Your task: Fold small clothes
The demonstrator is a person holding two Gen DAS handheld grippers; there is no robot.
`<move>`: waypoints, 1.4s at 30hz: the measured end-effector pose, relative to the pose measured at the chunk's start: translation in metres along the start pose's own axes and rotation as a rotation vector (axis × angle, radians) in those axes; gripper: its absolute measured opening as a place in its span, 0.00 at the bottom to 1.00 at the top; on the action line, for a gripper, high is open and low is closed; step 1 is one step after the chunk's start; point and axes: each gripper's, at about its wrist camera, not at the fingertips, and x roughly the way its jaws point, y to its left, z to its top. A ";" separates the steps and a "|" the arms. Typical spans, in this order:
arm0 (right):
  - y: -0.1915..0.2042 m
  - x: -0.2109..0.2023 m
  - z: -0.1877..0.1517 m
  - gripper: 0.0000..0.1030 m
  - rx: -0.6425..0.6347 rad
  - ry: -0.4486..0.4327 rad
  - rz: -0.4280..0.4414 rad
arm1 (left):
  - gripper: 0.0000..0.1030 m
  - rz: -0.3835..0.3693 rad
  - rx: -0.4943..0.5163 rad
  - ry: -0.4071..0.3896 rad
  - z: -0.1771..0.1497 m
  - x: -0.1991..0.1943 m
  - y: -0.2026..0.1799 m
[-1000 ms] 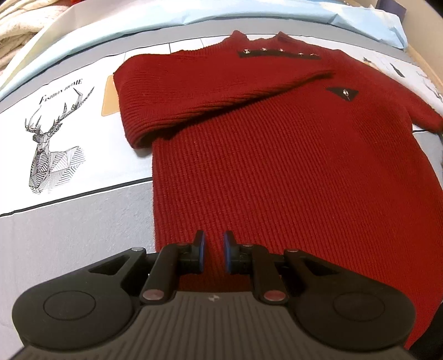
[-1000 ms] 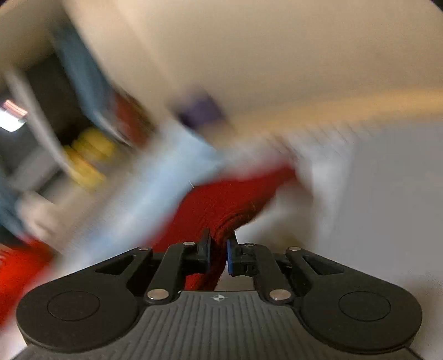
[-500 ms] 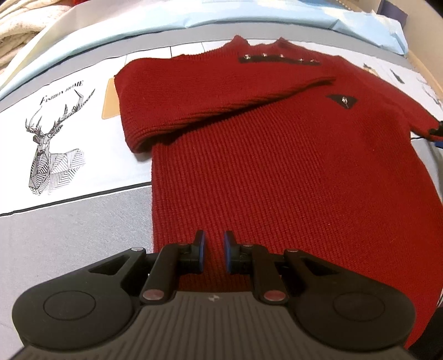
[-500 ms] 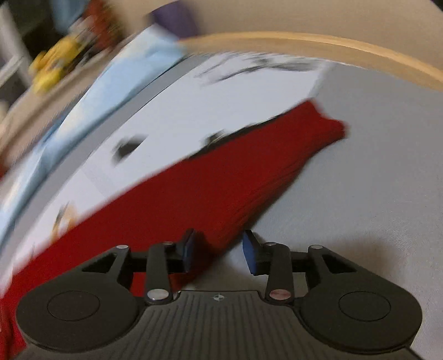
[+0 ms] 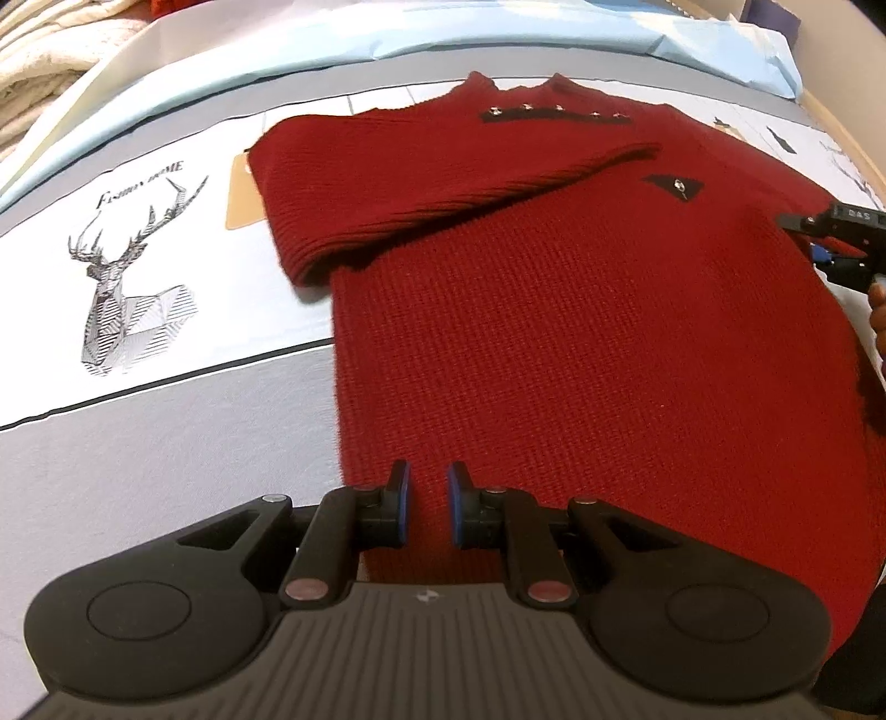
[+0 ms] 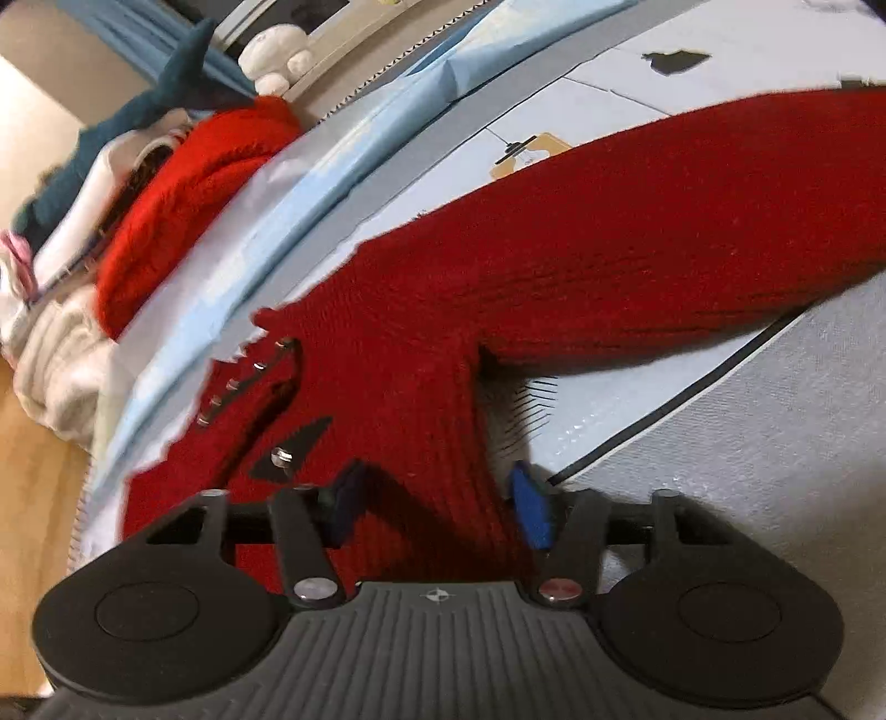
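Observation:
A dark red knit sweater (image 5: 581,310) lies flat on the printed bed sheet (image 5: 138,454), with one sleeve (image 5: 443,177) folded across its chest. My left gripper (image 5: 427,512) hovers over the hem. Its pads stand a narrow gap apart, with no cloth visibly pinched. My right gripper (image 6: 437,507) is open over the other sleeve (image 6: 432,421) near the shoulder. The sleeve runs between its fingers, and the pads do not press it. In the left wrist view the right gripper (image 5: 830,249) shows at the sweater's right edge, with part of a hand (image 5: 877,321) behind it.
A deer print (image 5: 127,277) and an orange tag (image 5: 241,194) lie left of the sweater. Beyond the collar runs a light blue sheet (image 5: 498,39). A pile of clothes holds a bright red knit (image 6: 194,183) and a cream garment (image 6: 55,360).
My right gripper let go of the red sleeve, opened its jaws, swung round toward the sweater and came into the left wrist view. The left gripper has barely shifted.

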 end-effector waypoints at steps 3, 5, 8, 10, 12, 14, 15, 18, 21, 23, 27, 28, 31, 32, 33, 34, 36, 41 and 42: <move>-0.003 -0.007 0.000 0.18 0.007 0.038 0.067 | 0.15 0.009 -0.020 -0.001 -0.001 -0.002 0.011; 0.000 -0.013 0.000 0.11 -0.089 0.050 -0.036 | 0.15 0.009 -0.026 -0.007 -0.001 -0.005 0.015; 0.002 -0.032 0.003 0.02 -0.197 0.037 -0.267 | 0.15 0.000 -0.030 -0.019 0.001 -0.009 0.017; 0.009 -0.046 0.000 0.02 -0.276 0.001 -0.452 | 0.15 -0.008 -0.030 -0.031 0.002 -0.013 0.018; 0.010 -0.062 -0.005 0.04 -0.248 0.010 -0.375 | 0.15 -0.017 -0.035 -0.038 0.003 -0.016 0.018; 0.008 -0.075 -0.013 0.21 -0.173 0.051 -0.231 | 0.15 -0.021 -0.032 -0.045 0.002 -0.020 0.017; 0.008 -0.080 -0.020 0.42 -0.146 0.072 -0.185 | 0.15 -0.024 -0.028 -0.051 0.001 -0.021 0.016; 0.017 -0.078 -0.053 0.43 -0.235 0.190 -0.254 | 0.15 -0.023 -0.021 -0.052 -0.003 -0.024 0.016; 0.030 -0.083 -0.080 0.41 -0.398 0.216 -0.369 | 0.15 -0.021 -0.019 -0.053 -0.009 -0.028 0.019; 0.030 -0.095 -0.087 0.41 -0.366 0.232 -0.385 | 0.15 -0.021 -0.018 -0.053 -0.012 -0.030 0.024; 0.029 -0.112 -0.105 0.41 -0.362 0.326 -0.378 | 0.15 -0.006 -0.013 -0.048 -0.021 -0.033 0.036; 0.032 -0.116 -0.111 0.41 -0.395 0.345 -0.395 | 0.15 -0.005 -0.017 -0.049 -0.022 -0.034 0.040; 0.036 -0.132 -0.129 0.41 -0.422 0.394 -0.412 | 0.15 -0.004 -0.028 -0.053 -0.029 -0.039 0.049; 0.038 -0.136 -0.131 0.41 -0.416 0.386 -0.424 | 0.15 -0.003 -0.028 -0.054 -0.032 -0.041 0.051; 0.039 -0.142 -0.133 0.41 -0.400 0.361 -0.445 | 0.15 -0.002 -0.027 -0.053 -0.034 -0.042 0.052; 0.039 -0.148 -0.133 0.41 -0.373 0.332 -0.462 | 0.15 -0.001 -0.025 -0.054 -0.036 -0.043 0.054; 0.041 -0.151 -0.133 0.39 -0.319 0.298 -0.498 | 0.15 -0.001 -0.027 -0.053 -0.041 -0.045 0.056; 0.096 -0.178 -0.132 0.28 -0.339 0.165 -0.116 | 0.15 -0.004 -0.044 -0.057 -0.048 -0.050 0.064; 0.100 -0.188 -0.124 0.29 -0.279 0.105 -0.042 | 0.15 -0.001 -0.045 -0.056 -0.048 -0.050 0.066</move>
